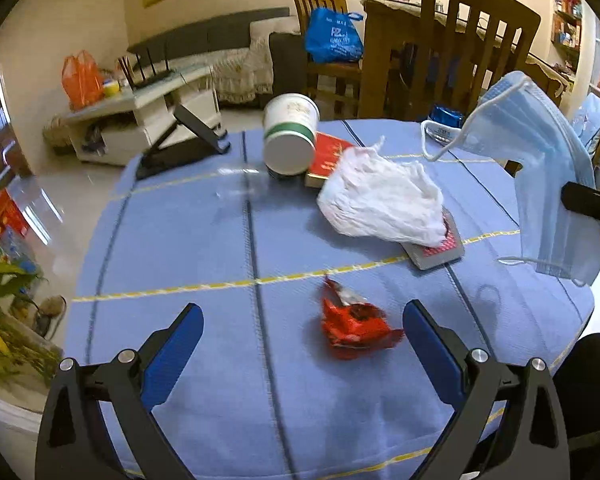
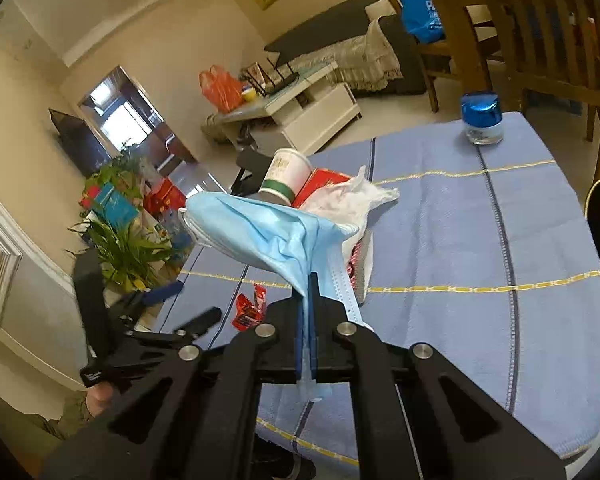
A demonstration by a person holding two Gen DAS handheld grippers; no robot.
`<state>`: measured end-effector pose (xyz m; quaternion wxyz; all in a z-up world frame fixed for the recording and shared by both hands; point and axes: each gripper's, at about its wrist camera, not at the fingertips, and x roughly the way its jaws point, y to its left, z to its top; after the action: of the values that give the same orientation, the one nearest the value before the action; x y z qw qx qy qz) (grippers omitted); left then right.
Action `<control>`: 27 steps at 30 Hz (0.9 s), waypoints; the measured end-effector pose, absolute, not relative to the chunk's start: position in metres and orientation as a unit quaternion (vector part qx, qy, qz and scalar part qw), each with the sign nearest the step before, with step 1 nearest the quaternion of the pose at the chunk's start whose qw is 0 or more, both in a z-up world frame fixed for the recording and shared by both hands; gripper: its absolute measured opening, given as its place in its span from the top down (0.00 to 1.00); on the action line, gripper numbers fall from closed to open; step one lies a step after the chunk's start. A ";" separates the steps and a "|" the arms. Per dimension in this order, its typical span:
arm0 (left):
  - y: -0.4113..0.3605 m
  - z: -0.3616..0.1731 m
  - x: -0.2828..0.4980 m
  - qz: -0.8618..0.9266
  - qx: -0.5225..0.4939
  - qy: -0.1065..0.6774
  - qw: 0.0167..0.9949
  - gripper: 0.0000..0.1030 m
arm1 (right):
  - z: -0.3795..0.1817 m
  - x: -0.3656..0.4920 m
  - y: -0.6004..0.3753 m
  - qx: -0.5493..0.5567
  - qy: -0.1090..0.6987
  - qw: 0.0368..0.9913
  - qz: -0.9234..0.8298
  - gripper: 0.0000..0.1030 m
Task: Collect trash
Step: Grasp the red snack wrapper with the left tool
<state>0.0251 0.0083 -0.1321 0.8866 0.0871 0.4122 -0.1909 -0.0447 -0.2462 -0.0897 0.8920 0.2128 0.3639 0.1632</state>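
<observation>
My right gripper [image 2: 309,280] is clamped on a pale blue pleated surgical mask [image 2: 268,236], held above the blue striped tablecloth [image 2: 460,240]. My left gripper [image 1: 303,318] is spread wide, a crumpled red foil wrapper [image 1: 352,324] lying between its fingers; white crumpled plastic bag [image 1: 380,196] beyond.

Both grippers are showing matte black linkage arms with silver round pivot screws. The left gripper [image 1: 303,322] is wearing blue pads [image 1: 172,354]; the right gripper [image 2: 309,280] is showing thin blue pad edges.
</observation>
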 end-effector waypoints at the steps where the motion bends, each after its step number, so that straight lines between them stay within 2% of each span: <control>1: 0.005 -0.133 0.025 -0.193 0.082 0.416 0.885 0.06 | -0.090 -0.047 -0.248 0.213 0.363 0.892 0.164 0.98; 4: -0.011 -0.138 0.024 -0.183 0.082 0.421 0.885 0.09 | -0.097 -0.050 -0.251 0.222 0.361 0.890 0.168 0.97; 6: -0.024 -0.146 0.022 -0.165 0.104 0.423 0.885 0.20 | -0.103 -0.051 -0.255 0.233 0.359 0.887 0.171 0.97; 8: -0.033 -0.156 0.024 -0.149 0.116 0.434 0.881 0.26 | -0.106 -0.052 -0.259 0.239 0.359 0.885 0.174 0.97; 10: -0.034 -0.165 0.027 -0.137 0.113 0.451 0.875 0.39 | -0.107 -0.054 -0.263 0.240 0.356 0.886 0.173 0.97; 11: -0.034 -0.169 0.029 -0.134 0.111 0.458 0.872 0.58 | -0.108 -0.055 -0.265 0.241 0.354 0.887 0.173 0.97; 13: -0.032 -0.169 0.029 -0.127 0.105 0.458 0.874 0.74 | -0.108 -0.058 -0.271 0.244 0.349 0.888 0.172 0.97; 14: -0.032 -0.167 0.029 -0.120 0.109 0.457 0.875 0.77 | -0.108 -0.059 -0.272 0.245 0.348 0.889 0.171 0.97; 22: -0.039 -0.117 0.014 -0.094 0.136 0.381 0.910 0.77 | -0.106 -0.069 -0.300 0.258 0.328 0.897 0.147 0.97; 27: -0.055 -0.098 0.016 -0.108 0.142 0.363 0.914 0.77 | -0.098 -0.078 -0.330 0.253 0.312 0.910 0.106 0.97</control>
<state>0.0158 -0.0551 -0.0985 0.9144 0.1425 0.3632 -0.1081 -0.0776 -0.3296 -0.0977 0.9096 0.2525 0.3124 0.1063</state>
